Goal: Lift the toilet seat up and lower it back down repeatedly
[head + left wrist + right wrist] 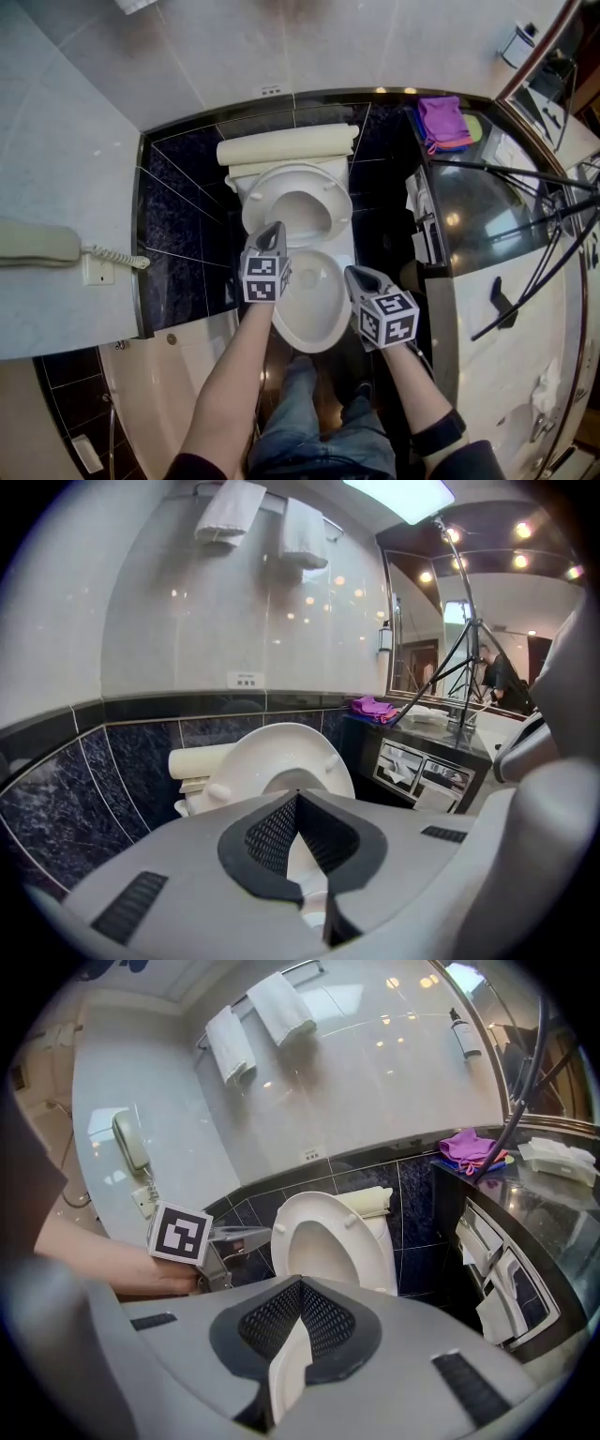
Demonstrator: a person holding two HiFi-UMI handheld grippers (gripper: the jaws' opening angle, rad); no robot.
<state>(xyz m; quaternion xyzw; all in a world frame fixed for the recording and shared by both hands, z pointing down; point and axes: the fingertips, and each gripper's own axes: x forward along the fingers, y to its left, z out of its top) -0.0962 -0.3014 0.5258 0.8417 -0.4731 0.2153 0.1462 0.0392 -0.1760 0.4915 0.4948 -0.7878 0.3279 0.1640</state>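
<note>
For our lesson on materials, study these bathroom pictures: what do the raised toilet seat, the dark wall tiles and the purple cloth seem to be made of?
Toilet seat: probably moulded plastic; smooth, glossy off-white, thin, with small bumpers on its underside.
Wall tiles: polished stone or glazed ceramic; dark with pale veining and thin joints.
Purple cloth: soft matte fabric, folded with creases.

Dark glossy table [473, 211] running along right side of room, catching ceiling lights. Purple cloth [442, 122] lying bunched at table's far end, by back wall. Folded white towels [559, 1157] sitting on table near cloth. Black floor [382, 251] carrying toilet [314, 323], which is standing just left of table front.
</note>
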